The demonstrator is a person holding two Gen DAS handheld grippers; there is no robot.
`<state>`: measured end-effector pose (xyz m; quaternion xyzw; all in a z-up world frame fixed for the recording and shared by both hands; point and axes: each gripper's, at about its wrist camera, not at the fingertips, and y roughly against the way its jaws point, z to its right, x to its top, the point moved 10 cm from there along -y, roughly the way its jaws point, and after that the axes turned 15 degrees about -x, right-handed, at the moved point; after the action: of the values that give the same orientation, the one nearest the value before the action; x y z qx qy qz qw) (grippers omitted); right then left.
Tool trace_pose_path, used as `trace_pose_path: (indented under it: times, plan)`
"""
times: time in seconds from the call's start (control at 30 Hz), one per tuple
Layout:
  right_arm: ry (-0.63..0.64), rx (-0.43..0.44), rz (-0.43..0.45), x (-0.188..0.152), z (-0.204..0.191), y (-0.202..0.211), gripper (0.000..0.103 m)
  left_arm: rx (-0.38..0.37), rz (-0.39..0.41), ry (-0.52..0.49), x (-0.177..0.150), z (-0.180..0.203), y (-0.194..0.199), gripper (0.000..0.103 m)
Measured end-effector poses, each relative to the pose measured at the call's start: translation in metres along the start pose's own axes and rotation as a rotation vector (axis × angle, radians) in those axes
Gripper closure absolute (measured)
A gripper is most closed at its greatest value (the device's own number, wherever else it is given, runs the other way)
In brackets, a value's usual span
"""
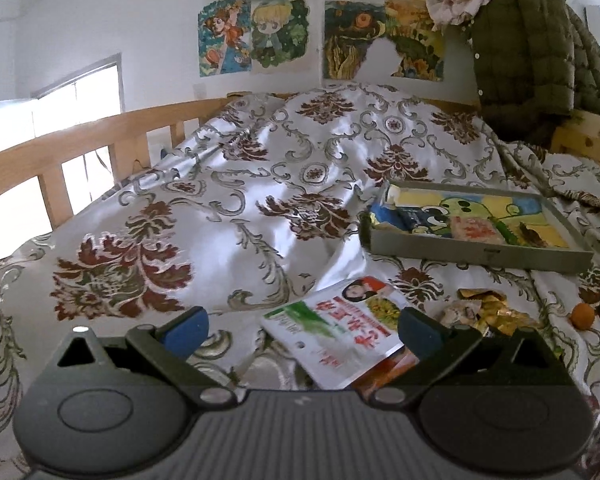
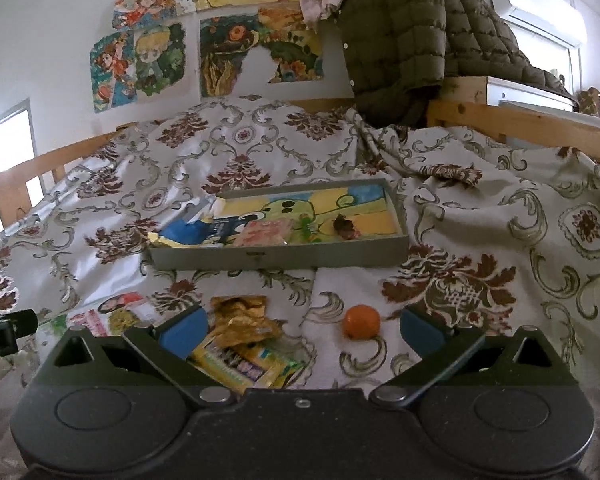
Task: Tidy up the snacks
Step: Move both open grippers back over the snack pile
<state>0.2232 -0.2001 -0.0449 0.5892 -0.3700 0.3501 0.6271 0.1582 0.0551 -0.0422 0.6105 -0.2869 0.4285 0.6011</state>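
While both of my grippers hang spread wide and empty over the quilt, the snacks split into two lots: those already lying in the grey tray (image 2: 284, 258) and those loose on the patterned bedspread (image 1: 204, 216) in front of it. My left gripper (image 1: 300, 326) frames the white-and-green snack packet (image 1: 336, 336), which lies flat and overlaps an orange packet beneath it; the right-hand pad sits over the packet's near corner, though I cannot tell whether it touches. My right gripper (image 2: 300, 328) hovers with the gold wrappers (image 2: 244, 320) and a yellow packet (image 2: 240, 368) by its left pad and the small orange fruit (image 2: 361, 322) nearer its right pad, neither of them pinched. I judge the tray is set in the middle of the bed so that either hand can reach it, and its contents crowd the left end, a blue packet (image 2: 188, 234) poking over that corner, while the right end shows bare picture bottom. That bare part seems the best landing place. Its low front wall stands between the loose snacks and the inside, so anything carried must clear that edge. Wooden rails and the hanging green jacket (image 2: 404, 40) stand well back, leaving open quilt on both sides.
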Motion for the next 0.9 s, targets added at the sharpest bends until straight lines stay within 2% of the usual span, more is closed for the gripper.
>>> trace_pose_path:
  times: [0.33,0.57,0.9]
  plan:
    - [0.041,0.022,-0.021,-0.028,-0.013,0.025,0.001,-0.048,0.007,-0.016,-0.019,-0.012,0.020,0.000]
    - [0.055,0.041,-0.028,-0.038,-0.021,0.034,0.001,-0.080,0.023,-0.044,-0.021,-0.007,0.027,0.000]
    - [0.065,0.041,-0.023,-0.040,-0.022,0.036,0.001,-0.114,-0.010,-0.092,-0.029,0.006,0.022,0.000]
